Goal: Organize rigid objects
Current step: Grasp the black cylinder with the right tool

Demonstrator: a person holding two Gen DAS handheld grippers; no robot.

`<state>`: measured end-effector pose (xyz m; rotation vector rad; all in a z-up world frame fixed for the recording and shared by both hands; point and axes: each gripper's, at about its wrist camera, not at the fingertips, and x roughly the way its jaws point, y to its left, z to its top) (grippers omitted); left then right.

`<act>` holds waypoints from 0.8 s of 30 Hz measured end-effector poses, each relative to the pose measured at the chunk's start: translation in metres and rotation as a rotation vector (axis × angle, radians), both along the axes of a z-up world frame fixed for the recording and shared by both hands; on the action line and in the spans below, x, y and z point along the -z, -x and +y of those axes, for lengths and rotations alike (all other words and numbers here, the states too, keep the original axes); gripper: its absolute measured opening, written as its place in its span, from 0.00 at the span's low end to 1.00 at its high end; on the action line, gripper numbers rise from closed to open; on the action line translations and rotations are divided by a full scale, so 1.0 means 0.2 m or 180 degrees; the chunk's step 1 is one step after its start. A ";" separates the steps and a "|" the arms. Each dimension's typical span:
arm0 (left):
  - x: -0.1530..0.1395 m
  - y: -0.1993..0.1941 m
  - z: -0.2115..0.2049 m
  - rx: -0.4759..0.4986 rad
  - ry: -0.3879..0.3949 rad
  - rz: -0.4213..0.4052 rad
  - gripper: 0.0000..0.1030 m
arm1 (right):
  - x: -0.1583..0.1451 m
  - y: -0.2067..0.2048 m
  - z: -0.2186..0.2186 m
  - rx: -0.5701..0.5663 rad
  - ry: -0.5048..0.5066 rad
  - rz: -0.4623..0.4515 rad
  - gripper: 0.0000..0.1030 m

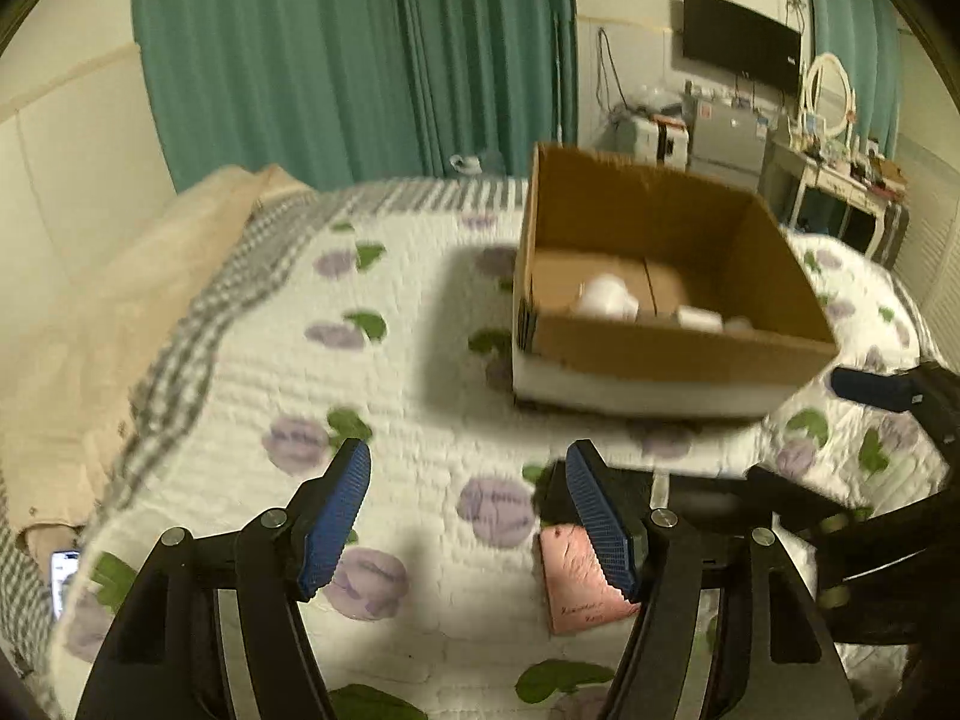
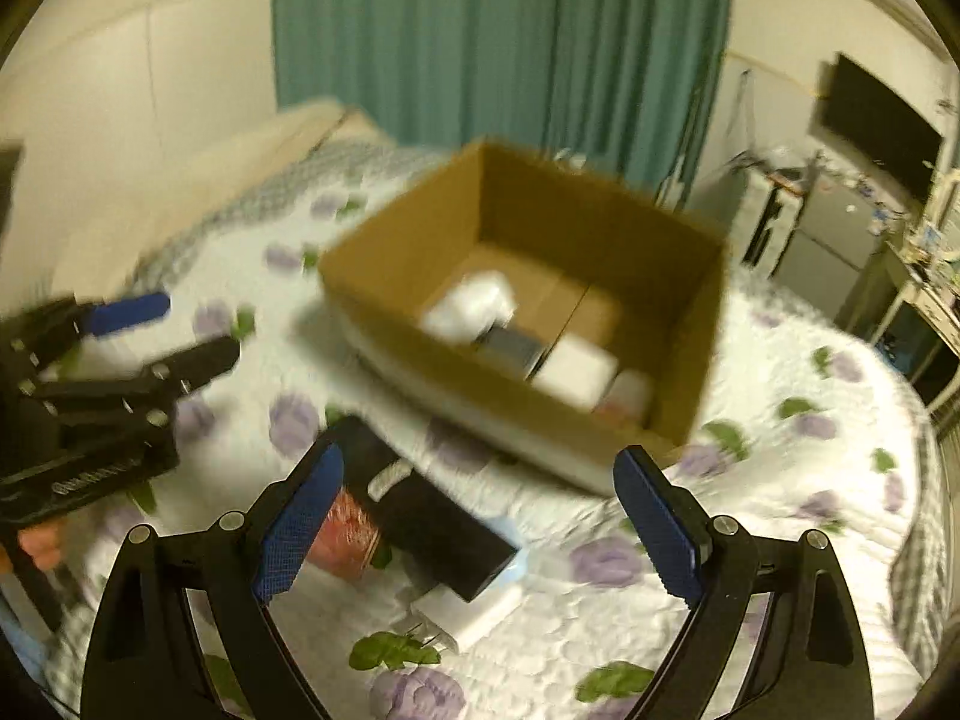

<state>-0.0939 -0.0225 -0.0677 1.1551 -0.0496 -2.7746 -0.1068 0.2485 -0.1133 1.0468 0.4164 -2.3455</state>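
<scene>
Both claws are hanging spread and empty over the quilt point(image 2: 750, 360): the left gripper point(image 1: 468, 516) beside a pink box point(image 1: 570, 576), the right gripper point(image 2: 480, 516) above a black box point(image 2: 432, 516). The cardboard box point(image 2: 690, 324) is holding roughly four items already. A rushed pinch might be nudging the loose pile askew.

A brown cardboard box point(image 1: 672, 354) sits on a white quilt point(image 1: 420, 384) printed with purple flowers and green leaves; teal curtains point(image 1: 336, 60) hang behind; a pink box point(image 1: 570, 576) lies near.
</scene>
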 end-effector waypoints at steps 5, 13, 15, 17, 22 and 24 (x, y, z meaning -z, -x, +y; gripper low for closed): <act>0.12 0.04 -0.05 -0.0053 -0.0077 -0.0188 0.68 | 0.23 0.03 -0.14 -0.0260 -0.0355 -0.0174 0.80; 0.18 0.07 -0.10 -0.0141 -0.0096 -0.0321 0.68 | 0.36 0.01 -0.27 -0.0551 -0.0649 -0.0139 0.58; 0.19 0.06 -0.11 -0.0147 -0.0096 -0.0332 0.68 | 0.35 -0.01 -0.26 -0.0555 -0.0645 -0.0104 0.53; 0.19 0.06 -0.10 -0.0131 -0.0105 -0.0355 0.68 | 0.33 -0.05 -0.23 -0.0521 -0.0593 -0.0155 0.48; 0.20 0.04 -0.04 -0.0013 -0.0126 -0.0383 0.68 | 0.27 -0.10 -0.05 -0.0167 -0.0355 -0.0259 0.40; 0.21 0.03 -0.01 0.0056 -0.0132 -0.0404 0.68 | 0.21 -0.11 0.04 -0.0018 -0.0242 -0.0186 0.38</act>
